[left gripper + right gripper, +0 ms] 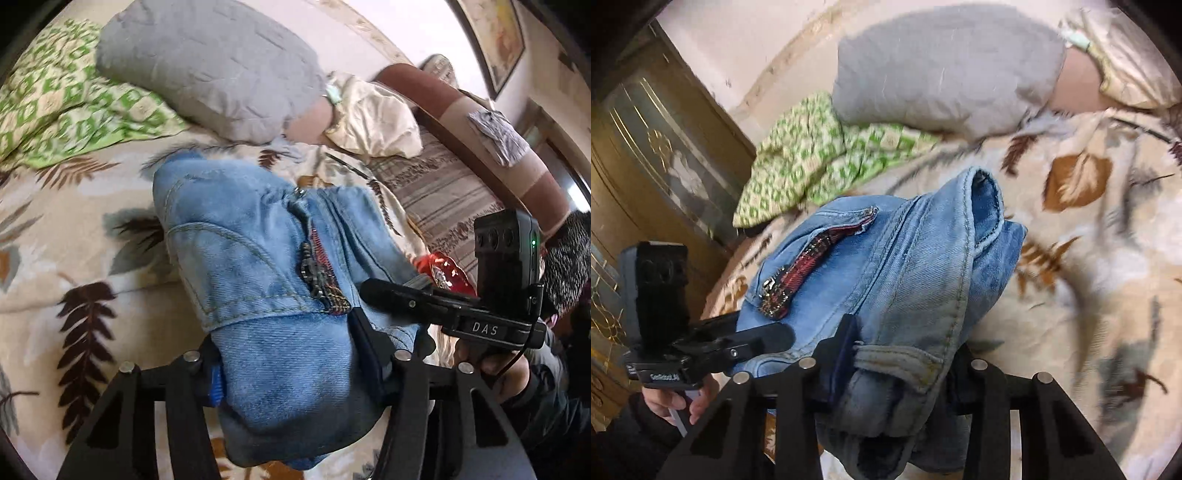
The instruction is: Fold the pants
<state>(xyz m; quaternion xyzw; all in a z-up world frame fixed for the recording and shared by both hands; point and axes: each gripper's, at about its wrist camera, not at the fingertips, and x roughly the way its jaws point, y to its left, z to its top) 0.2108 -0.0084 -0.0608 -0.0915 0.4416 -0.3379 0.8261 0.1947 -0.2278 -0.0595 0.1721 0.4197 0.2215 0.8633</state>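
Faded blue denim pants (pixel 258 258), bunched into a thick wad over the leaf-printed cream bedspread (pixel 66 266). Clamped at one end by the left gripper (pixel 295 365), jaws half-closed on folded cloth; pinched at the other by the right gripper (pixel 897 365), jaws narrower, waistband between them. Apparently held at both ends to lift and spread before folding. Grey pillow (pixel 207 62) well beyond.

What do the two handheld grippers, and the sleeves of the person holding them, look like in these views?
Both the left gripper and the right gripper are matte black with silver pins and blue finger pads. Each carries a black camera block, a green light lit on one. White lettering marks the handles; a thin black cable trails. Sleeves are dark.
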